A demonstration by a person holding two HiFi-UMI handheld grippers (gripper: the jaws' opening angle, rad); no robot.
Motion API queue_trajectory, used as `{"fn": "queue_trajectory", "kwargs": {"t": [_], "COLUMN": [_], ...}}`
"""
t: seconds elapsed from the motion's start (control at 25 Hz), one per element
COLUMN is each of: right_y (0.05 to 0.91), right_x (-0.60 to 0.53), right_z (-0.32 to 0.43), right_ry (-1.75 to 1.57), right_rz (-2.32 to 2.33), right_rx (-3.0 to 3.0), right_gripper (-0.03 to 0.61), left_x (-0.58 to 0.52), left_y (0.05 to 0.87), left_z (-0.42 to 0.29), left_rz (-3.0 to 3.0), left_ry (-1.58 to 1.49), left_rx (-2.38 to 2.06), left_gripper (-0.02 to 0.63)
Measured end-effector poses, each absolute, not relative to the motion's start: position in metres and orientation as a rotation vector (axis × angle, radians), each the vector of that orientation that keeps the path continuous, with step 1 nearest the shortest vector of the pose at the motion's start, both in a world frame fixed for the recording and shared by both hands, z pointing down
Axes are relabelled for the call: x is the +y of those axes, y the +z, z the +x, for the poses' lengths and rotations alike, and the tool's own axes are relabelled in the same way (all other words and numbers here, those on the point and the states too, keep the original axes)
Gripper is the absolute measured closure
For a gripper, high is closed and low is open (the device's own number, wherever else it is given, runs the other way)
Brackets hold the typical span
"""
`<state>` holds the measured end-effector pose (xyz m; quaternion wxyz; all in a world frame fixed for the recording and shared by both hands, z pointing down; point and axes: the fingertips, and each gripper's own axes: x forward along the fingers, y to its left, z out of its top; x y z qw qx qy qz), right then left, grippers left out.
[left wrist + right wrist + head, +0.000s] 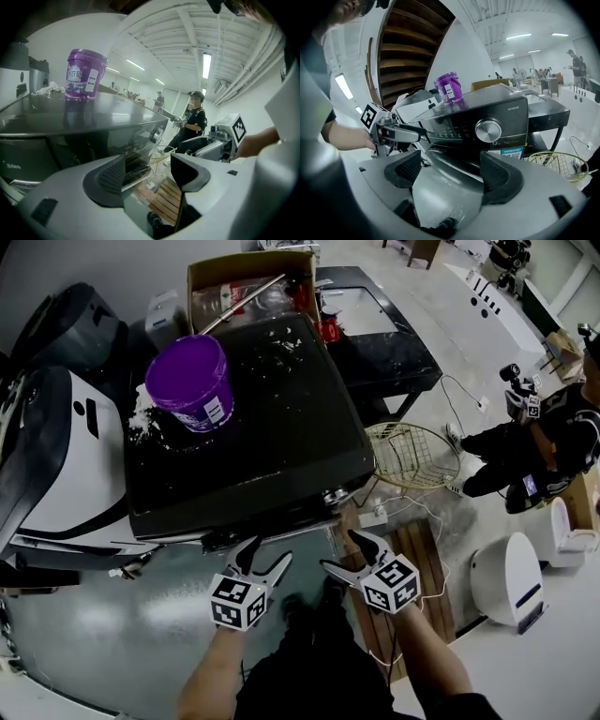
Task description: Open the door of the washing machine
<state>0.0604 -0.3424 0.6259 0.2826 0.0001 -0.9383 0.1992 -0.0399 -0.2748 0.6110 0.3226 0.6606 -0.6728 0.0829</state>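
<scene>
A black front-loading washing machine stood just ahead of a person, seen from above. Its flat, glossy top was dusted with white crumbs and carried a purple plastic tub with a label. The left gripper and right gripper hung side by side just before the machine's front edge. Each had its jaws spread apart with nothing clamped between the ribbed dark pads.

From the right gripper view, a dark control panel bore a round brushed-metal knob. Under it curved a smooth, shiny grey surface, apparently the door, low on the front face and hidden from above by the top's overhang.

The door would probably be stiff and fairly heavy, swinging on a hinge. Its latch would likely resist, then give suddenly. Its polished curve looked slippery for the pads, so the hold belonged at a handle or recess on the rim, which no view showed clearly
</scene>
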Motion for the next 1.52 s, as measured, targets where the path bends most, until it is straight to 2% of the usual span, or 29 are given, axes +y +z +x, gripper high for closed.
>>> {"fn": "queue_trajectory", "kwargs": {"t": [0.52,1.0,1.36,1.52], "right_y": [0.701,0.774,0.805,0.815], "right_x": [-0.354,-0.365,-0.366,-0.374], "right_z": [0.037,0.009,0.007,0.010], "right_ry": [0.483,0.204,0.030,-0.147], "right_rz": [-0.069,-0.174,-0.278,-0.269], "right_rx": [-2.429,-2.319,-2.178,-2.146], "right_gripper": [0.175,0.197,0.290,0.389], "left_x": [-0.277,-0.267,-0.265,-0.263], "left_y": [0.663,0.684,0.686,0.688], "left_z": [-0.047,-0.059,-0.063,-0.062], "left_rz": [1.681,1.639,1.623,1.607], "left_ry": [0.273,0.251,0.229,0.205], "left_rx": [-1.749,-1.761,-1.761,-1.760], "left_gripper": [0.301,0.304,0.307,0.308]}}
